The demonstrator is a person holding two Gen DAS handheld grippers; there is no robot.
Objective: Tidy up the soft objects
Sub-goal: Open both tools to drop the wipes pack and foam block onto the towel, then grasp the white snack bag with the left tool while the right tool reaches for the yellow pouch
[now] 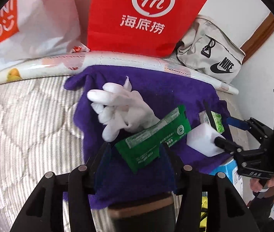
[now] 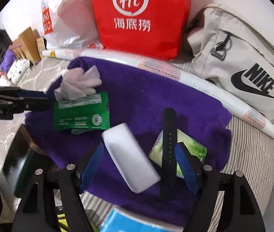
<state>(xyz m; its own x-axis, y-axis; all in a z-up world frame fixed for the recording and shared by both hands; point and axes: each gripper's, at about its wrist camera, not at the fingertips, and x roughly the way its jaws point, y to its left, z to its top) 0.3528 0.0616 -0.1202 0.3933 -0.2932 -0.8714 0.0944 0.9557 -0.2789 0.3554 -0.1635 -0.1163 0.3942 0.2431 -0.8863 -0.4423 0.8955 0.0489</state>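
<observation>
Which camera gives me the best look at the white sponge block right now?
The right wrist view: the white sponge block lies whole on the purple towel, between the open right gripper fingers. The left wrist view shows it small at the right.

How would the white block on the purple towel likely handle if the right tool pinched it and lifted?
The white block looks like a foam sponge, matte with softened corners, so it is probably very light and would squash somewhat under the pads. Its flat faces make rolling unlikely. Lying on the fuzzy purple towel, it would likely drag rather than slide if pushed.
</observation>
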